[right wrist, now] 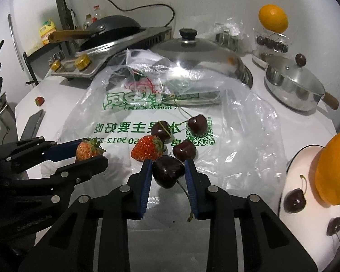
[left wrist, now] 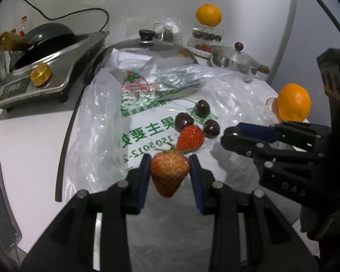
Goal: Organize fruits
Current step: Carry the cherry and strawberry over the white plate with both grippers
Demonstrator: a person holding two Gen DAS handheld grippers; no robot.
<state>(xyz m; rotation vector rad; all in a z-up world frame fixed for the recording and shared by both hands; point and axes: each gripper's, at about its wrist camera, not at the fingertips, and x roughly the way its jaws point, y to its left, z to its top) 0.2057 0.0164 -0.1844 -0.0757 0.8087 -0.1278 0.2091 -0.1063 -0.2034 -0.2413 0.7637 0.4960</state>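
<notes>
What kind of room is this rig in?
Most likely a home kitchen counter: a wok on a stove, a lidded steel pot, and oil bottles against the wall.

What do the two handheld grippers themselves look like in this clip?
Both match: the left gripper and right gripper have matte black plastic linkage arms with silver round pivot pins and flat blue ribbed pads. Faint raised lettering marks the right gripper's body in the left view.

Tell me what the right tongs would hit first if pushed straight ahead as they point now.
Likely the loose cherry just beyond the cherry held by the right tongs, though depth is uncertain.
</notes>
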